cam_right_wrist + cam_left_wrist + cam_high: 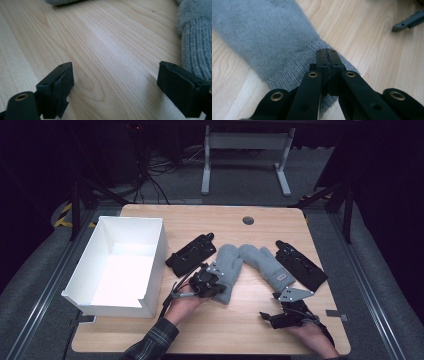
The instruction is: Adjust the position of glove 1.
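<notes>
Two grey fluffy mittens lie side by side mid-table, their tips touching. My left gripper (212, 282) is over the ribbed cuff of the left mitten (227, 270). In the left gripper view the gripper (328, 53) has its jaws pressed together on that cuff (294, 70). My right gripper (269, 306) rests open near the table's front right, just short of the right mitten (265, 262). In the right gripper view the gripper (117, 75) has bare wood between its wide-apart jaws, and the right mitten's cuff (197, 50) lies beside the right jaw.
A white open box (156, 265) stands at the table's left. One black glove (192, 254) lies left of the mittens and another (300, 265) right of them. The wooden table (240, 330) has a cable hole (248, 220) at the back.
</notes>
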Motion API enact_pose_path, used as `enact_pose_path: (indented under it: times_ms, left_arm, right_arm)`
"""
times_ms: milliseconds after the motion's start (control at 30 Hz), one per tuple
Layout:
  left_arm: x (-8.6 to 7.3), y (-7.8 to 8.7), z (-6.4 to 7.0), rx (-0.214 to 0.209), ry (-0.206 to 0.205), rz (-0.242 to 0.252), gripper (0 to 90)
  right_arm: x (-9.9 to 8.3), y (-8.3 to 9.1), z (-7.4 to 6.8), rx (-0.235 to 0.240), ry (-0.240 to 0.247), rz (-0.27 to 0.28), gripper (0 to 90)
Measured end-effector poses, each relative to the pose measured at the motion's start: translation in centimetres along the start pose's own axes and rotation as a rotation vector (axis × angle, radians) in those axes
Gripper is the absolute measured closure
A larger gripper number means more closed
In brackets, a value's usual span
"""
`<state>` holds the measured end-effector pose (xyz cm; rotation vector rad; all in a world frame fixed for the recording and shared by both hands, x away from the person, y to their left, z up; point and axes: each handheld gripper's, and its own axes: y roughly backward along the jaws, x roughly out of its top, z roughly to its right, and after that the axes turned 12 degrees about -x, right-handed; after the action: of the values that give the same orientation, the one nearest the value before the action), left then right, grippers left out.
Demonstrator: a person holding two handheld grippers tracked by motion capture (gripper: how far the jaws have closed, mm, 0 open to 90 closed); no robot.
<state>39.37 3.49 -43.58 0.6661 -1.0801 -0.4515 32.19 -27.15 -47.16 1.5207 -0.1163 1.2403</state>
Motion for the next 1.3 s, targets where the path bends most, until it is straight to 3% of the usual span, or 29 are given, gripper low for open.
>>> enact_pose_path:
  times_ms: [400,600,867,1100,1300]
  left_arm:
    - [-3.0,2.1,2.1,-0.009,-0.003,-0.039,90.0]
    - [-3.3,2.8,2.4,-0.005,-0.004,-0.015,90.0]
    - [-1.7,3.6,1.4,0.030,0.008,0.034,90.0]
    - [0.1,3.7,-1.2,0.056,0.045,0.083,90.0]
    - [0.9,2.2,-2.6,0.064,0.053,0.060,90.0]
  right_arm:
    - [0.0,0.0,0.0,0.000,0.000,0.000,14.4]
    - [0.0,0.0,0.0,0.000,0.000,0.000,14.3]
    - [0.0,0.0,0.0,0.001,0.000,-0.001,14.2]
    - [0.0,0.0,0.0,0.000,0.001,0.000,14.2]
    - [0.0,0.0,0.0,0.001,0.000,-0.001,14.2]
